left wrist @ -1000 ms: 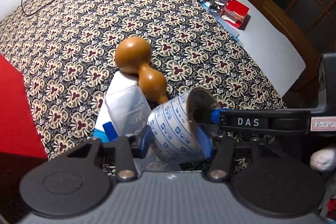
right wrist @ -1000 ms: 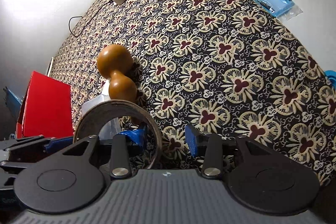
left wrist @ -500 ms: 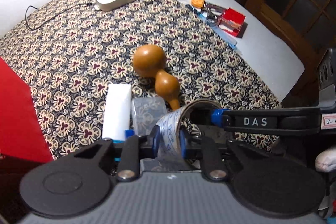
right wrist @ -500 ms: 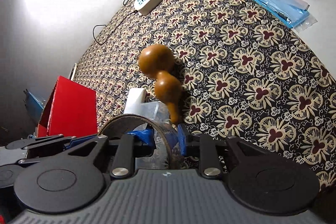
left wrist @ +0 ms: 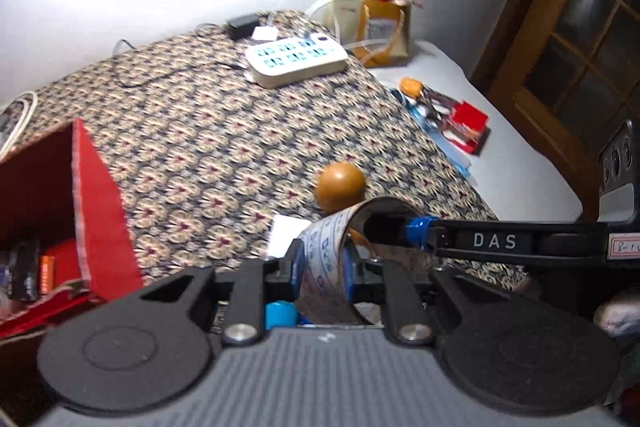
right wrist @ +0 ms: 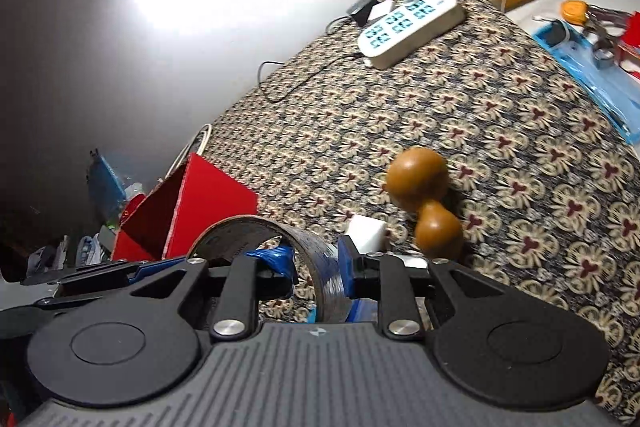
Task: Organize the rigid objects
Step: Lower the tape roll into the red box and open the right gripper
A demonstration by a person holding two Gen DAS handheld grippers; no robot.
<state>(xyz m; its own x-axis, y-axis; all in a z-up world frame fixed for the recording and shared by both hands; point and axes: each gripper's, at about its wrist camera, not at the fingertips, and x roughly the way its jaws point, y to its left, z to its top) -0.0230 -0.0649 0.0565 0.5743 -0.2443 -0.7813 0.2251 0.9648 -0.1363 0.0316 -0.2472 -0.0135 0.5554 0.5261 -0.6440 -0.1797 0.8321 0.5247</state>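
Both grippers hold one roll of printed tape (left wrist: 326, 251), lifted above the patterned cloth. My left gripper (left wrist: 322, 269) is shut on the roll's wall. My right gripper (right wrist: 316, 263) is shut on the opposite wall of the tape roll (right wrist: 320, 267); its finger (left wrist: 416, 229) reaches into the roll's core in the left wrist view. A brown wooden gourd (right wrist: 426, 199) lies on the cloth just beyond, also in the left wrist view (left wrist: 340, 185). A white box (right wrist: 366, 233) lies beside it. An open red box (left wrist: 92, 203) stands at the left, also in the right wrist view (right wrist: 188, 207).
A white power strip (left wrist: 294, 61) with cables sits at the far side of the cloth. A gold gift bag (left wrist: 384, 27) stands behind it. Keys, a small red box (left wrist: 466, 125) and a blue plastic sleeve (right wrist: 592, 71) lie on the white surface at the right.
Both grippers rose and pulled back with the tape roll, so the gourd and white box look farther. The red box's open inside has come into view at the left.
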